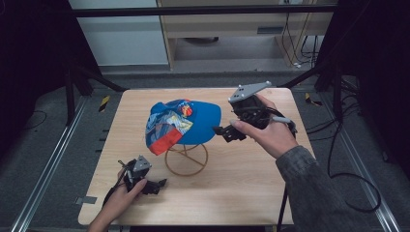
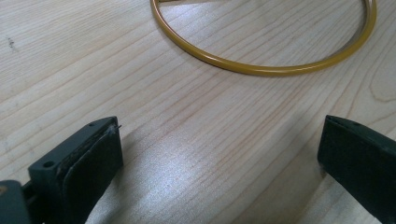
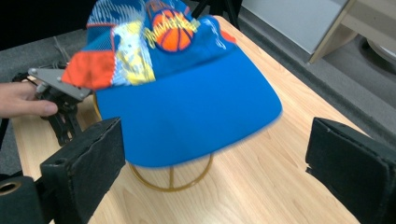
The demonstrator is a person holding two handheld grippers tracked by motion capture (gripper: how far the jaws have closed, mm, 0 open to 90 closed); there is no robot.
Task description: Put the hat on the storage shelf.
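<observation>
Blue basketball cap (image 1: 186,124) perched on gold wire stand (image 1: 186,159) at frame centre, right gripper (image 1: 226,132) spread beside brim, left gripper (image 1: 159,185) spread, lower left.

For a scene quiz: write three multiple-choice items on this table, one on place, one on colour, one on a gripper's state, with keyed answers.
1. Where is the cap?
A. flat on the table
B. on the wire stand
C. in a gripper

2. What colour is the cap's brim?
A. blue
B. green
C. white

3. How do the right gripper's jaws stand?
A. shut on the brim
B. shut on nothing
C. open

Answers: 1 B, the cap sits on the yellow wire stand, above the table. 2 A, the brim is plain blue. 3 C, the right gripper view shows its jaws wide apart before the brim.
</observation>
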